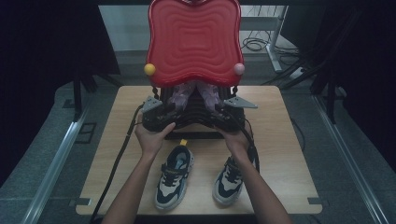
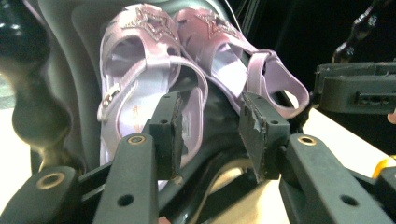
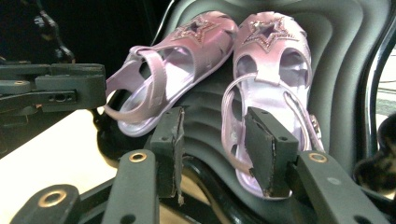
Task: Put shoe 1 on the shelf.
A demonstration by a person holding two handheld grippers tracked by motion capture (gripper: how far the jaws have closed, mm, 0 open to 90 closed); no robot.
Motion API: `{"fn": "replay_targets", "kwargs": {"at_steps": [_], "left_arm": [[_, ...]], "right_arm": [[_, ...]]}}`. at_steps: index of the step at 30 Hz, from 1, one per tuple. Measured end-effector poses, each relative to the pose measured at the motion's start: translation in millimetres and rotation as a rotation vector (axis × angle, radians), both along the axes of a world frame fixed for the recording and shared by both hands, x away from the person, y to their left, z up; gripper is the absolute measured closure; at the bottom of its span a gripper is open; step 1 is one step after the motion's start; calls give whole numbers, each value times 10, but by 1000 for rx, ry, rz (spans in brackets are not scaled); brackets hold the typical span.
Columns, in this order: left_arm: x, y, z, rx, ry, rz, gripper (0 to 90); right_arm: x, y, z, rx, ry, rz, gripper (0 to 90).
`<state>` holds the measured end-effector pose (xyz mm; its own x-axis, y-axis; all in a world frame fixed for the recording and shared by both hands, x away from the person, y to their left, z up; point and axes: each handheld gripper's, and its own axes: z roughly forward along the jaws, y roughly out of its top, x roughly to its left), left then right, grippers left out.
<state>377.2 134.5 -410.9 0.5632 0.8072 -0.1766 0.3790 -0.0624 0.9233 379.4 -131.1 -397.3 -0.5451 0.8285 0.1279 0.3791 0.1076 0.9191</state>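
The two lilac sandals, one (image 2: 140,88) on the left and one (image 2: 233,56) on the right, lie side by side on the dark lower shelf (image 3: 205,112) of a small rack, toes pointing in under the red top tray (image 1: 194,42), heels toward the person. The left tool (image 2: 210,130) hovers just short of the left sandal's heel with its jaws spread and nothing between them. The right tool (image 3: 215,140) sits the same way before the other sandal (image 3: 271,93), released and empty.

The step looks like taking one sandal in each tool. To do it well, I would slide each tool forward until one jaw is inside the heel strap (image 3: 149,84) or the side wall and the other outside, then close on that thin edge rather than the slick sole. Lift straight back, low, so the toes clear the red tray above. A pair of sneakers (image 1: 175,179) stands on the bench (image 1: 289,154) nearer the person; keep the forearms above them when pulling back.
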Motion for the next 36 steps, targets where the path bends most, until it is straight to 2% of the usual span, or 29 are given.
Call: {"fn": "replay_targets", "kwargs": {"at_steps": [8,13,19,25,27,28,29,32,36], "left_arm": [[-195,97,13,16,-5,-24,582],[-306,199,45,19,-10,-21,579],[-454,272,37,24,6,-39,577],[-611,322,0,38,33,-79,573],[-627,333,-8,34,37,-81,572],[-670,371,-34,17,53,-92,572],[-670,371,-34,17,53,-92,572],[-740,409,-57,24,58,-96,569],[-825,464,-93,41,68,-105,554]], "right_arm": [[-150,-105,20,31,2,55,573],[-281,-149,39,26,-18,86,574],[-458,-179,69,13,-45,118,579],[-602,-264,8,-15,-25,138,580],[-622,-285,-7,-14,-20,139,580],[-660,-327,-43,-27,-19,151,581],[-684,-345,-61,-35,-14,157,581],[-726,-385,-97,-56,-12,169,576],[-797,-462,-162,-57,7,186,541]]}}
